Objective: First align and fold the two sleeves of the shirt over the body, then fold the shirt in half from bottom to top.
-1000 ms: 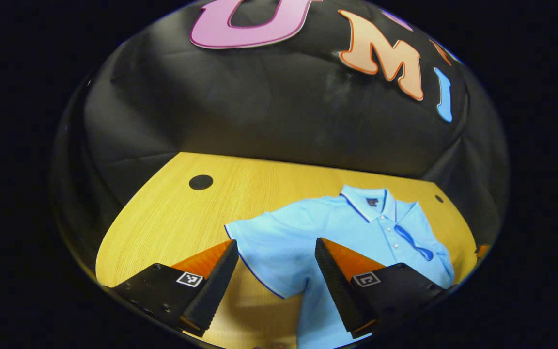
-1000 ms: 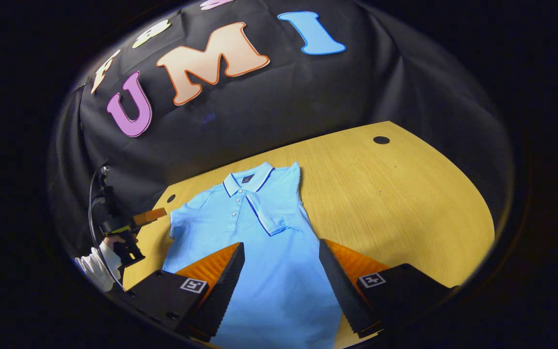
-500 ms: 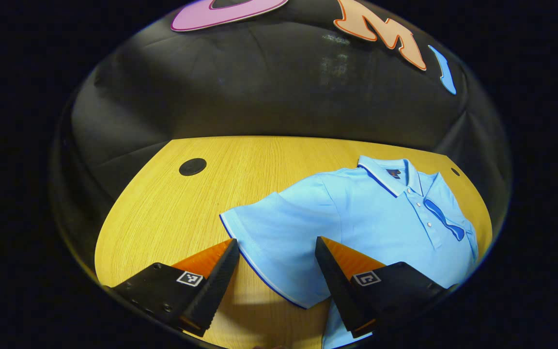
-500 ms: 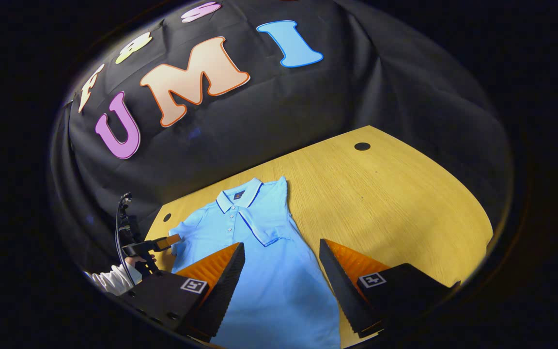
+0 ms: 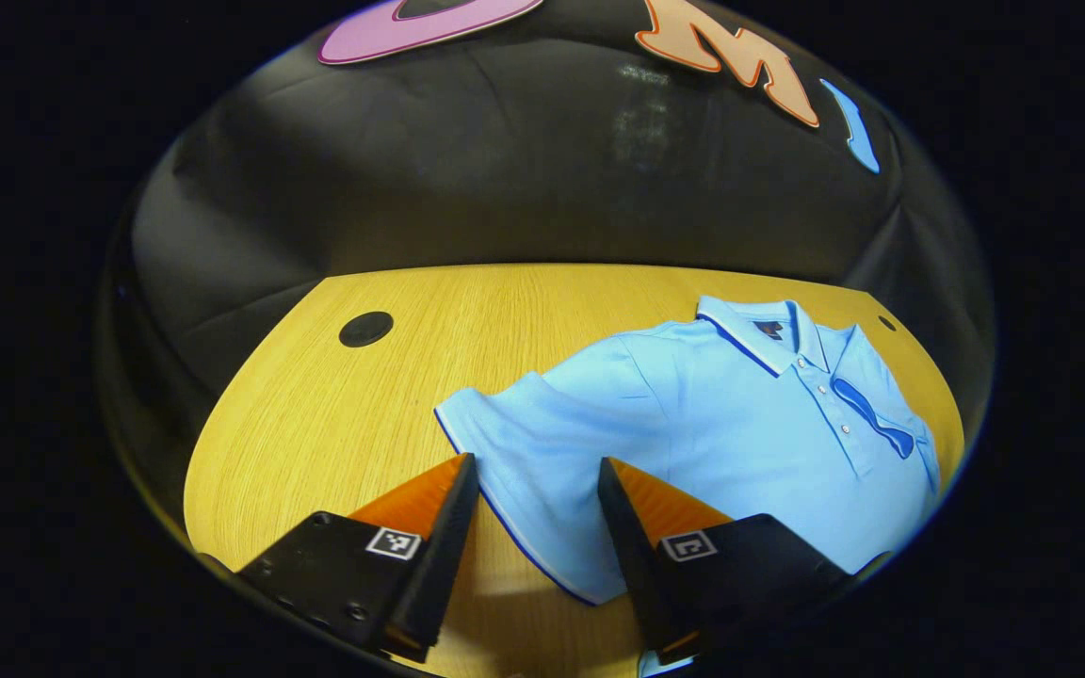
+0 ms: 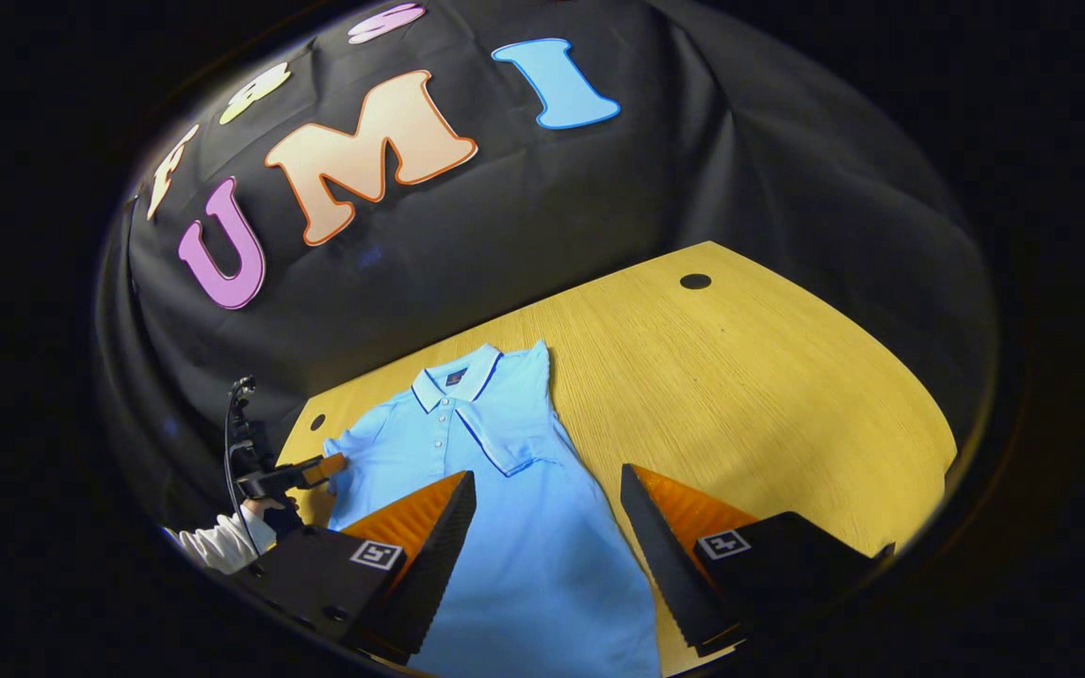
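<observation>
The left gripper point(image 5: 536, 471) was open around the edge of the flat sleeve point(image 5: 528, 452), not pinching it. The right gripper point(image 6: 547, 490) was open over the blue shirt point(image 6: 505, 527), lying on the table point(image 6: 769, 395).

no readable text, brand, number or sign found. square black-and-white coded markers point(image 5: 392, 543) sit on the bodies of the left tool point(image 5: 535, 471) in the left gripper view, one per finger, and likewise on the right tool point(image 6: 547, 482) in the right gripper view; they are patterns, not letters. the shirt point(image 5: 740, 424) carries a small dark tag point(image 5: 769, 330) inside the collar; any print on it is too small to read. no writing on the worktop point(image 6: 769, 395).
</observation>
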A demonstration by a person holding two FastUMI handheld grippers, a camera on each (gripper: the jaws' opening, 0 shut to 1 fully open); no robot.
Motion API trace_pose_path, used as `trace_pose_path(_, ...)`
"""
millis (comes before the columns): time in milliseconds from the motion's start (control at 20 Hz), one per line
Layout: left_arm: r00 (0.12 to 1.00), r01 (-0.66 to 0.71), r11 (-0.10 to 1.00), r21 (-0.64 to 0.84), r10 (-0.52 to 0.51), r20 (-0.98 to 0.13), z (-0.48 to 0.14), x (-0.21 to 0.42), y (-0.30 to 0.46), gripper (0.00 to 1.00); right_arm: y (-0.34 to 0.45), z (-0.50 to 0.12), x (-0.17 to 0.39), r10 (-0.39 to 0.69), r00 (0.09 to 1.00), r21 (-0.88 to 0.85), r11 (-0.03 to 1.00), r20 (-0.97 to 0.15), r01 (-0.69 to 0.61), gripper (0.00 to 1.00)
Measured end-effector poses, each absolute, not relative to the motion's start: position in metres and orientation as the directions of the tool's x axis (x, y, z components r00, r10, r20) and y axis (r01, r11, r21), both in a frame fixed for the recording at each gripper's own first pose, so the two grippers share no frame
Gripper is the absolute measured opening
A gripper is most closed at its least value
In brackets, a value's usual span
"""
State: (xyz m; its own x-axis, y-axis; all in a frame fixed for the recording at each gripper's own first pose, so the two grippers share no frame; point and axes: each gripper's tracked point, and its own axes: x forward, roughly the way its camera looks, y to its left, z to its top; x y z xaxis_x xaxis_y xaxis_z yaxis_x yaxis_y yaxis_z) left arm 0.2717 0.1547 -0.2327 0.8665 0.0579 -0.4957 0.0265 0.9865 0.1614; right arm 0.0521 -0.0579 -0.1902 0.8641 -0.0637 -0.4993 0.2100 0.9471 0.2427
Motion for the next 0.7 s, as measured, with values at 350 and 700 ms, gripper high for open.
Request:
trace_pose_path(350, 0.871, 0.048, 0.994, 0.097, 0.006, -0.492, -0.234, 0.273, 0.138, 0.02, -0.060, -0.199, 0.048, -0.063, 0.854, 0.214, 0.956, -0.516, 0.200, 0.97)
trace_pose_path(700, 0.899, 0.137, 0.982, 0.132, -0.067, -0.433, -0.188, 0.273, 0.070, 0.00, -0.064, -0.205, 0.046, -0.046, 0.855, 0.215, 0.960, -0.516, 0.181, 0.97)
